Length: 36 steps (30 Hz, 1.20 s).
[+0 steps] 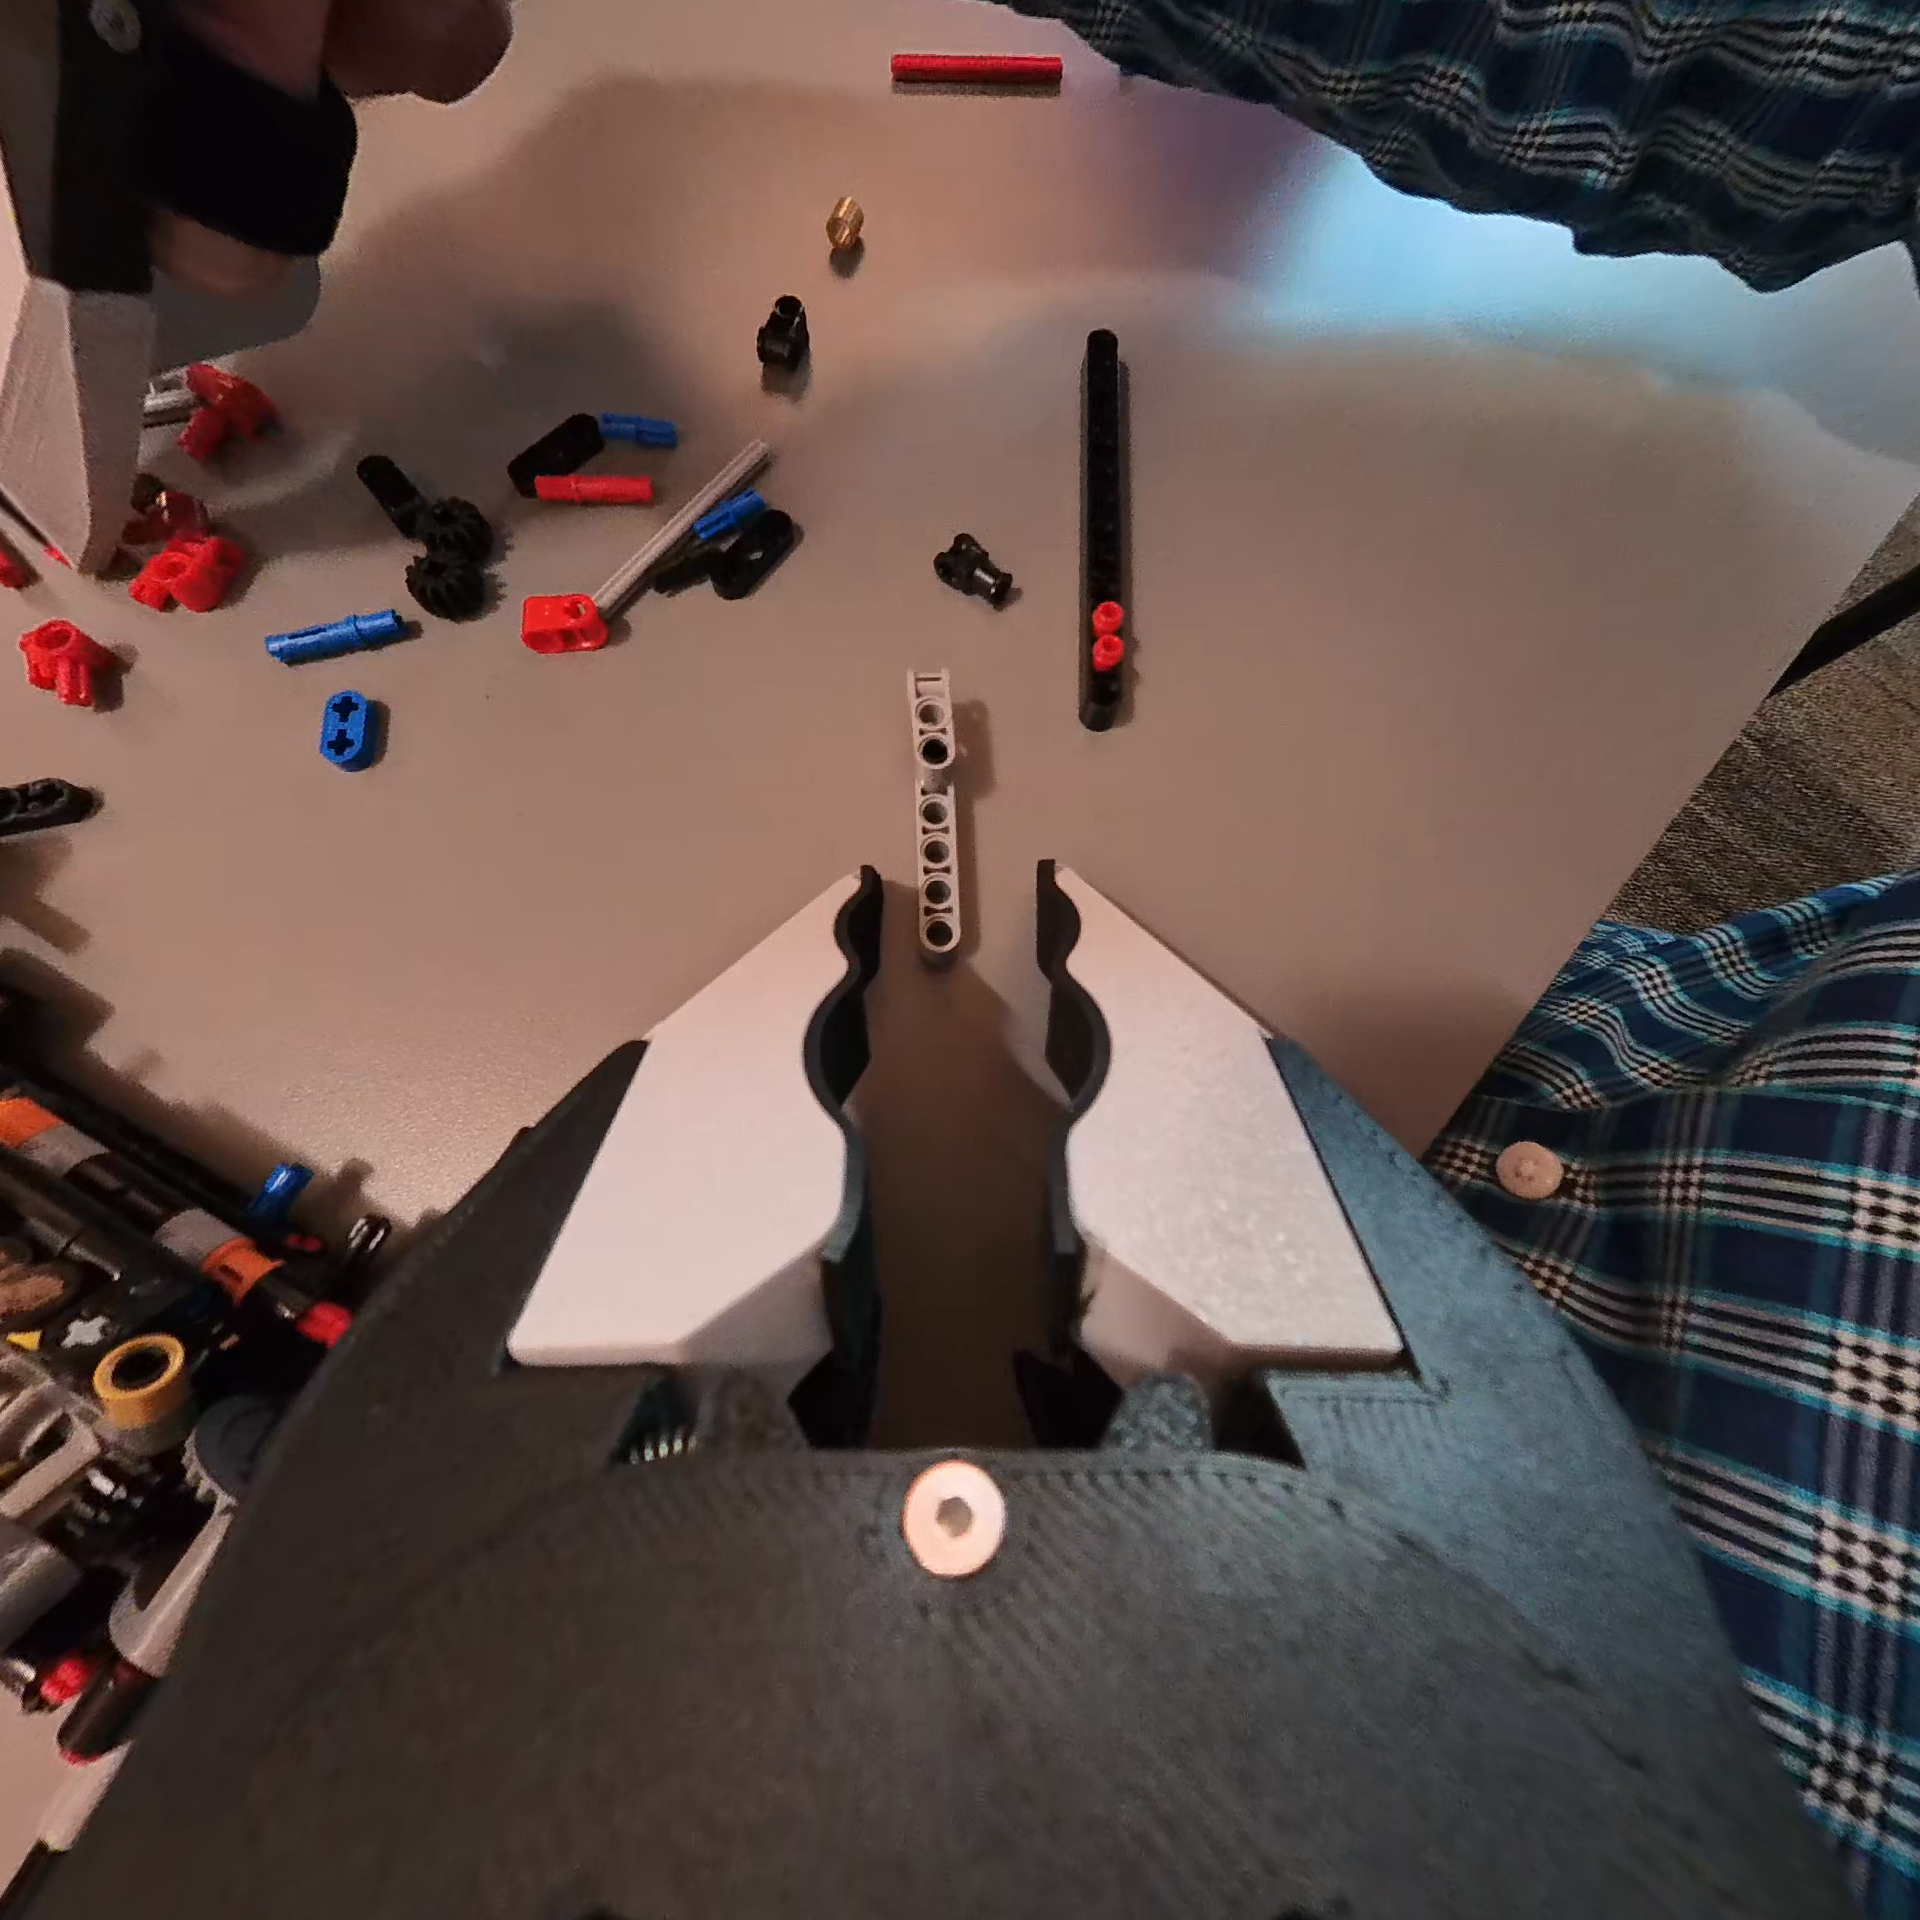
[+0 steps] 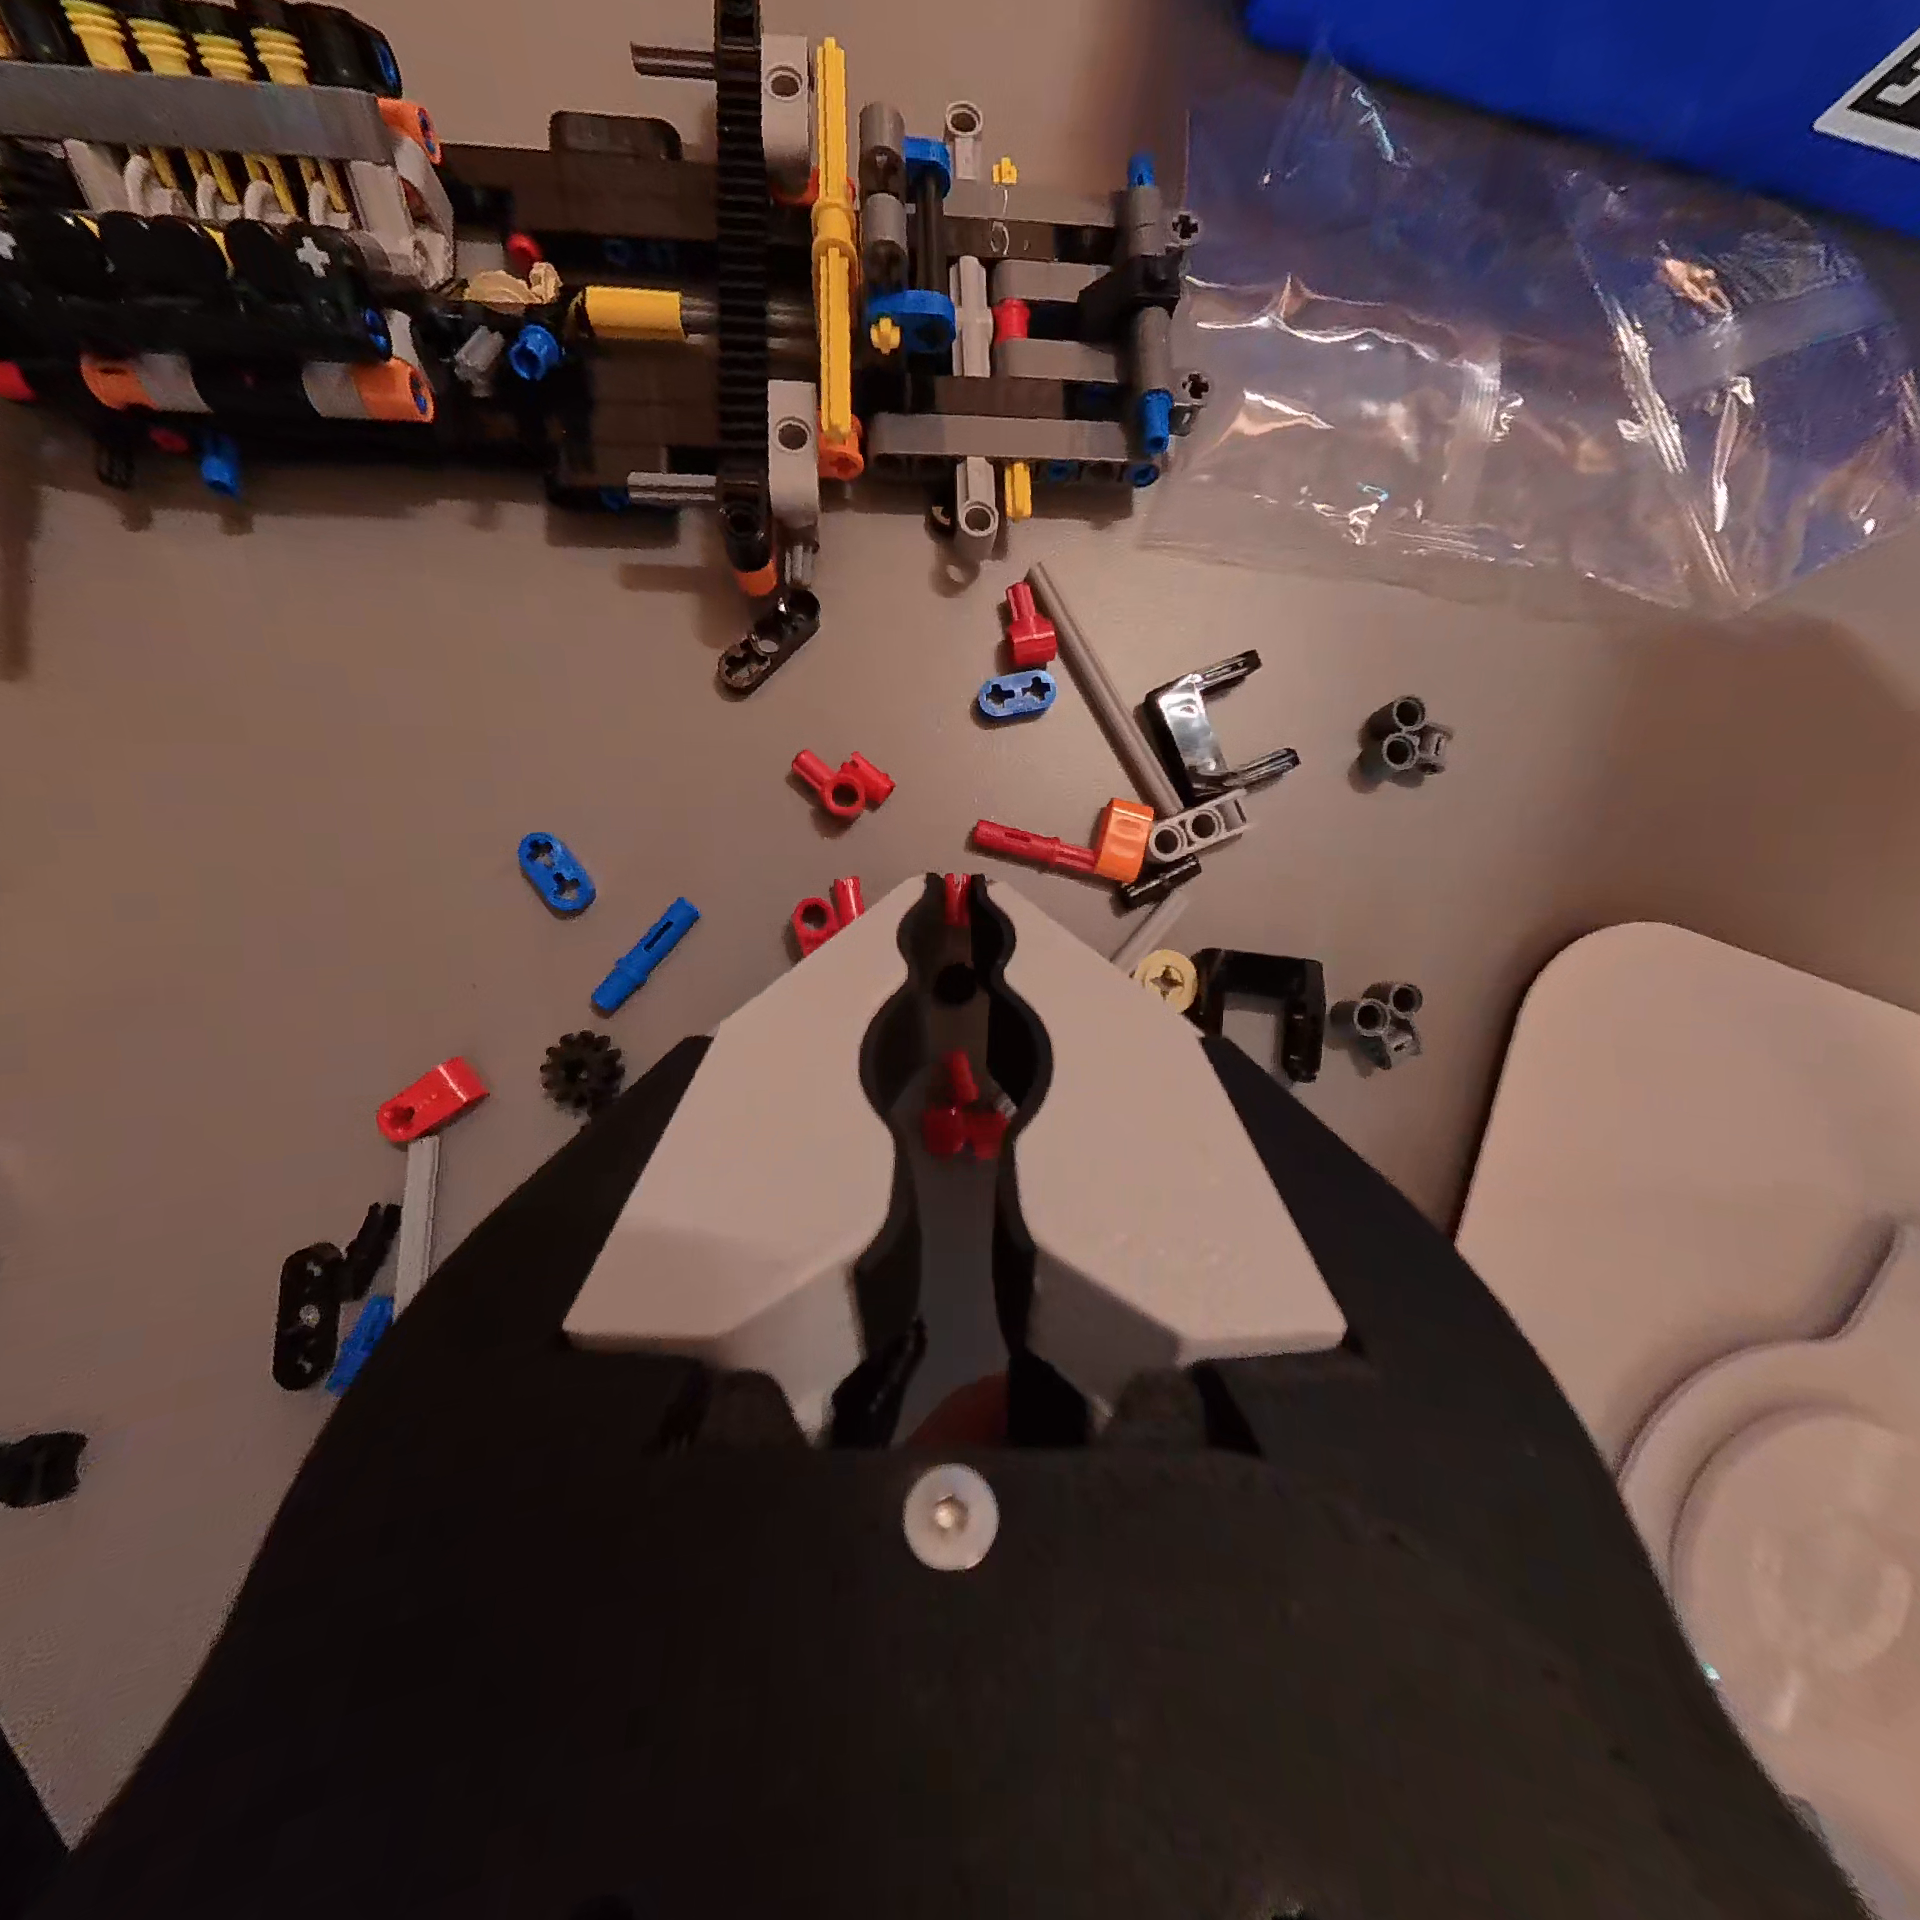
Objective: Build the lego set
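Observation:
My left gripper [image 1: 956, 883] is open and empty, low over the table. A light grey beam [image 1: 935, 821] with holes lies flat, its near end between the fingertips. A long black beam [image 1: 1101, 499] with two red pins lies to its right. My right gripper [image 2: 956, 896] is shut on a small red connector [image 2: 954, 902] at its tips, just above the table among loose parts. More red shows through the gap between its fingers. The partly built model [image 2: 748, 291] lies beyond it. The right gripper's white finger [image 1: 73, 436] shows at the left wrist view's far left.
Loose red, blue and black pins, connectors and gears [image 1: 447, 540] lie scattered at left. A red axle [image 1: 975, 68] lies far off. A plaid sleeve [image 1: 1714, 1299] is at right. A clear plastic bag [image 2: 1507, 364], a blue box [image 2: 1610, 94] and a pale tray [image 2: 1714, 1247] are at right.

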Each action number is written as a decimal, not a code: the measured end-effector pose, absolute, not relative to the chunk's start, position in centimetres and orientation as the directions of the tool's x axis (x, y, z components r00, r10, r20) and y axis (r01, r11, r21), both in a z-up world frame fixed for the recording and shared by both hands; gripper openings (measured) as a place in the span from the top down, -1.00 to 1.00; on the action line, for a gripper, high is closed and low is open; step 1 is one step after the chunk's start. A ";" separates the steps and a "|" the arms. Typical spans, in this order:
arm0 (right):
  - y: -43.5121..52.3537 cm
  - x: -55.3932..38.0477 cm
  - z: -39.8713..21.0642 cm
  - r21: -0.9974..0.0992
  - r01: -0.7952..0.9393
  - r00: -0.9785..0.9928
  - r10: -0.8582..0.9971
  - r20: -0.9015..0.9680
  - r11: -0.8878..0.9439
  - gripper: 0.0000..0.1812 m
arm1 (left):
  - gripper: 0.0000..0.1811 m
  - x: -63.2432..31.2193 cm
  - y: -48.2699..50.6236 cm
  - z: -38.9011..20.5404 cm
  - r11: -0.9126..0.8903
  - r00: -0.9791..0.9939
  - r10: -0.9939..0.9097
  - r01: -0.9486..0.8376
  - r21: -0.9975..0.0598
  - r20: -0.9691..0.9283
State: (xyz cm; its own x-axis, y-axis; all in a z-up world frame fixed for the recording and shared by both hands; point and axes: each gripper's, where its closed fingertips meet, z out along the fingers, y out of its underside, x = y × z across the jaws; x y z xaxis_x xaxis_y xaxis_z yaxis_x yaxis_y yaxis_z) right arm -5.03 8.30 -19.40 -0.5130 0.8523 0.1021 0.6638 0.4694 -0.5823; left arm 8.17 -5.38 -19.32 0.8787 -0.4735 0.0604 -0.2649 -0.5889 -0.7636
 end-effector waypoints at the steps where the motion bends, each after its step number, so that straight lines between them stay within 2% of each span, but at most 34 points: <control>1: 8.4 -5.0 -19.4 -0.586 0.661 -0.513 0.852 0.104 0.469 0.98 | 0.69 8.2 -5.4 -19.3 -0.589 0.879 -0.473 -0.265 -0.764 0.060; 6: 8.6 -4.5 -18.7 -0.618 0.639 -0.496 0.859 0.123 0.458 0.98 | 0.66 8.1 -5.3 -19.1 -0.588 0.879 -0.470 -0.247 -0.771 0.076; 14: 8.1 -0.8 -14.6 -0.728 0.567 -0.428 0.893 0.139 0.385 0.98 | 0.54 8.0 -5.3 -17.5 -0.536 0.875 -0.468 -0.167 -0.827 0.126; 19: 6.8 2.9 -11.9 -0.812 0.504 -0.384 0.918 0.096 0.295 0.98 | 0.58 7.9 -5.2 -15.7 -0.464 0.881 -0.456 -0.114 -0.878 0.127; 22: 6.0 5.0 -10.8 -0.850 0.470 -0.370 0.927 0.057 0.239 0.99 | 0.62 7.9 -4.9 -14.1 -0.366 0.894 -0.449 -0.173 -0.914 0.011; 28: 4.0 8.1 -9.7 -0.898 0.419 -0.367 0.930 -0.029 0.137 0.98 | 0.68 7.6 -3.7 -11.3 -0.228 0.885 -0.388 -0.364 -0.903 -0.259; 36: 0.7 9.9 -9.2 -0.927 0.371 -0.473 0.847 -0.242 -0.058 0.98 | 0.71 8.8 -1.5 -8.1 -0.049 0.750 -0.324 -0.621 -0.782 -0.576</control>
